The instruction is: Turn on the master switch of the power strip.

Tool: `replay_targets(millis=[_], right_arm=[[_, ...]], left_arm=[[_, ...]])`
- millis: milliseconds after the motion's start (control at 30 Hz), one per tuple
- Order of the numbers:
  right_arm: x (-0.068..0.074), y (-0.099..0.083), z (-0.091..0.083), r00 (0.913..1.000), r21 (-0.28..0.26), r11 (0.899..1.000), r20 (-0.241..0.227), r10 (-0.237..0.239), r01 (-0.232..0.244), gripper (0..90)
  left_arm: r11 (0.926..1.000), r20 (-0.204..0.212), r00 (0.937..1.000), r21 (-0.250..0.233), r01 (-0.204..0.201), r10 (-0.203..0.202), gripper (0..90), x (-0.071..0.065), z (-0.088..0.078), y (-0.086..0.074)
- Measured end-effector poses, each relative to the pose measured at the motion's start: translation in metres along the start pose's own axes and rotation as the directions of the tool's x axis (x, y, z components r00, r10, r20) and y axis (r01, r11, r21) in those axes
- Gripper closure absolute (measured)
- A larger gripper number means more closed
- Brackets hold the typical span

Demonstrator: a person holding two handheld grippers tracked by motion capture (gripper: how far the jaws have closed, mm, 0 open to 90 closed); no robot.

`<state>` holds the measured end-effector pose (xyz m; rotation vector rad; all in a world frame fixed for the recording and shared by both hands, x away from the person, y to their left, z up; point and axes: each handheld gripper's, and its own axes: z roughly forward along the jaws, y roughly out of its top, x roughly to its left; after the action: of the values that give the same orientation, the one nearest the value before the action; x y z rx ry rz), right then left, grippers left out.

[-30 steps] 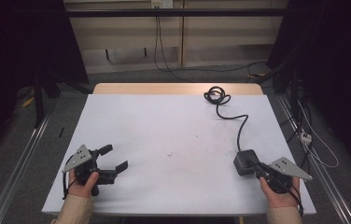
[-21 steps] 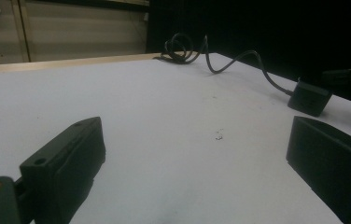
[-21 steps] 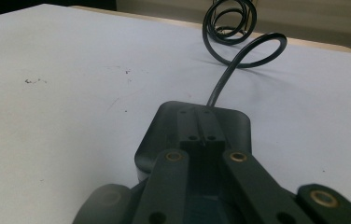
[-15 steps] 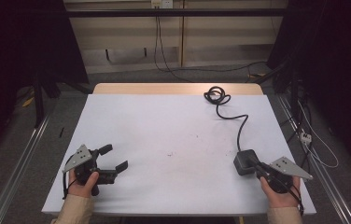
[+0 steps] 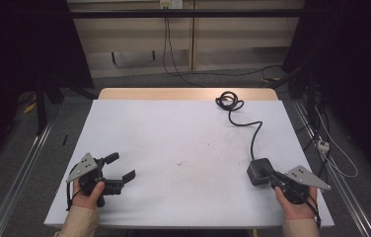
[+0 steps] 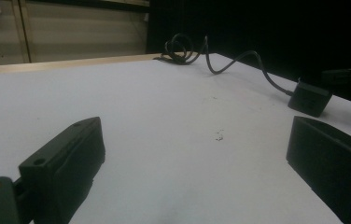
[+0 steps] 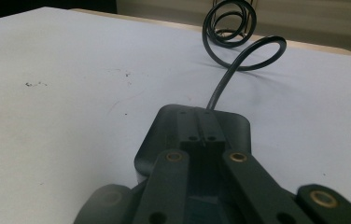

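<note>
Down near the front left corner of the white counter [image 5: 173, 128], the left gripper [image 5: 118, 168] sits in the person's left hand [image 5: 91, 193], its jaws spread wide with only bare counter between them; the left gripper view shows the two black jaws well apart at the bottom corners, touching nothing. Near the front right corner, the right gripper [image 5: 268, 174] is held in the person's right hand [image 5: 294, 205], a grey three-cornered plate on top of it. Its jaws are pressed together, tip against tip, and they lie over the top of a black power adapter [image 5: 258, 170]; in the right gripper view the closed tips rest on or just above the flat upper face of that adapter [image 7: 164, 135], and I cannot tell whether they actually touch it. The adapter is a squat, rounded-corner block lying flat on the counter by the right edge, toward the front. A black cable [image 5: 254, 133] leaves its far side, snakes along the right part of the counter toward the back edge, and ends in a loose coil [image 5: 228, 101] near the back right corner, at the boundary where the white surface meets a bare wooden strip. A few small dark specks [image 5: 181, 162] mark the counter around its middle. From the left gripper view the adapter [image 6: 309, 98] shows far across the counter with the cable [image 6: 239, 60] curving away behind it.
</note>
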<state>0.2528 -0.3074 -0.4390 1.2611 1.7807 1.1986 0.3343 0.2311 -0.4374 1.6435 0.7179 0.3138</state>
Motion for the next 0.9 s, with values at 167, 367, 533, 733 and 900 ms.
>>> replay_targets(millis=[167,367,533,733,900], right_arm=[[0.0002,0.0002,0.0010,1.0000,-0.003,1.000,-0.002,0.001,-0.001,90.0],[0.0002,0.0023,0.0004,0.9999,-0.018,1.000,-0.015,0.007,-0.008,90.0],[0.0001,0.0036,0.0003,0.9993,-0.033,0.999,-0.028,0.025,-0.026,90.0],[0.0020,0.0048,0.0026,0.9985,-0.037,0.999,-0.040,0.038,-0.039,85.4],[0.0043,0.0062,0.0039,0.9980,-0.036,0.998,-0.047,0.042,-0.044,82.7]], left_arm=[[1.0000,-0.001,1.0000,-0.003,-0.004,0.004,4.0,0.0003,-0.0003,0.0005],[1.0000,-0.002,1.0000,-0.004,-0.005,0.005,4.0,0.0007,-0.0002,0.0006],[1.0000,-0.003,1.0000,-0.006,0.000,0.000,4.0,0.0003,-0.0001,0.0006],[1.0000,-0.003,1.0000,-0.006,0.001,-0.001,4.0,0.0003,-0.0009,0.0005],[1.0000,-0.006,1.0000,-0.007,-0.001,0.001,4.0,0.0013,-0.0030,0.0007]])
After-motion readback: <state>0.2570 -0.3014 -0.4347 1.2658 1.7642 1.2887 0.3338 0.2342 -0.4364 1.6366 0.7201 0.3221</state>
